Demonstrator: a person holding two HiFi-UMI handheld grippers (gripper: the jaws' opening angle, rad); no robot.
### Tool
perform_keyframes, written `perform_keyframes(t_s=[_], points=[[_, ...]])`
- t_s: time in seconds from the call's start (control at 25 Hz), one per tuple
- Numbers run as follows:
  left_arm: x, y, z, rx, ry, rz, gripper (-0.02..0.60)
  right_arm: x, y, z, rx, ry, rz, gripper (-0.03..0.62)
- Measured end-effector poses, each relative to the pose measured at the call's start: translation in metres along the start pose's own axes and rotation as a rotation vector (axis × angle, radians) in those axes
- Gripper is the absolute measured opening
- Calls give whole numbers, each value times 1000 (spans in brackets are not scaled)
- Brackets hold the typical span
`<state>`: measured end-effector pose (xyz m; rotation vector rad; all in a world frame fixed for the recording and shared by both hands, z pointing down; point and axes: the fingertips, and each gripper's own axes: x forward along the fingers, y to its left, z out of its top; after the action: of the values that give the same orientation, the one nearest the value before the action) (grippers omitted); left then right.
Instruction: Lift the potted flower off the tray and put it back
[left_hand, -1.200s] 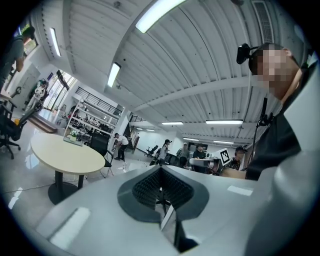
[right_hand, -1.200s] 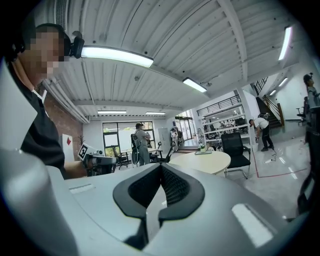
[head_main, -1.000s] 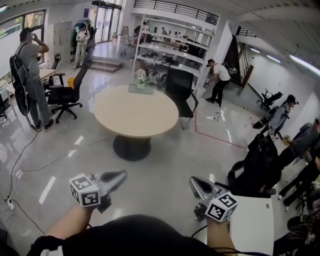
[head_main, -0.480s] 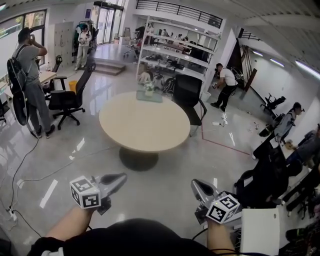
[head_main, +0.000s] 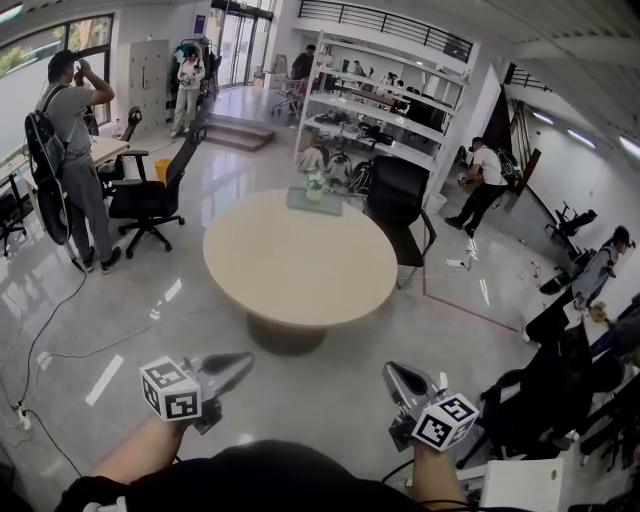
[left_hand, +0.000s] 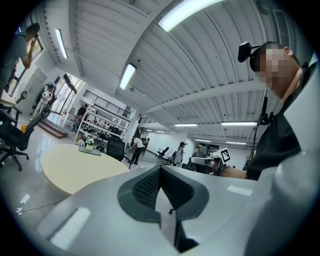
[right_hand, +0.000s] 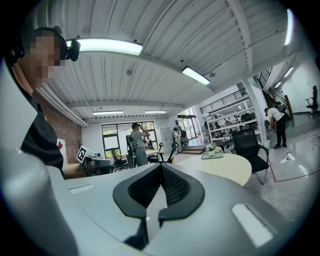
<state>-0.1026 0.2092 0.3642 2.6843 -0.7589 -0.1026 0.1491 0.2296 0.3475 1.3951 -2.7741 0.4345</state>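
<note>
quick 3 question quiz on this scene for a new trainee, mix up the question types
1. True or false: the potted flower stands on the tray.
2. Seen from the person, the tray sits on the round table at its: A near edge, B far edge, C centre.
3. Fill in: the left gripper and the right gripper are both ___, with nothing between their jaws.
Key: 1 true. 2 B. 3 shut.
</note>
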Motion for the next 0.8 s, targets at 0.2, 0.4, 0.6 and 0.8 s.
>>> perform_keyframes(t_s=[0.2, 0.4, 0.6, 0.8], points=[[63, 7, 16, 9, -29, 61, -2, 25, -70, 34, -25, 4, 81, 15], [126, 13, 28, 8, -61, 113, -2, 34, -142, 60, -32, -2, 123, 15], [177, 18, 29, 16, -50, 134, -2, 41, -193, 65, -16, 5, 153, 15], [214, 34, 30, 8, -20, 131, -2, 51, -231, 64, 17, 16, 141, 15]])
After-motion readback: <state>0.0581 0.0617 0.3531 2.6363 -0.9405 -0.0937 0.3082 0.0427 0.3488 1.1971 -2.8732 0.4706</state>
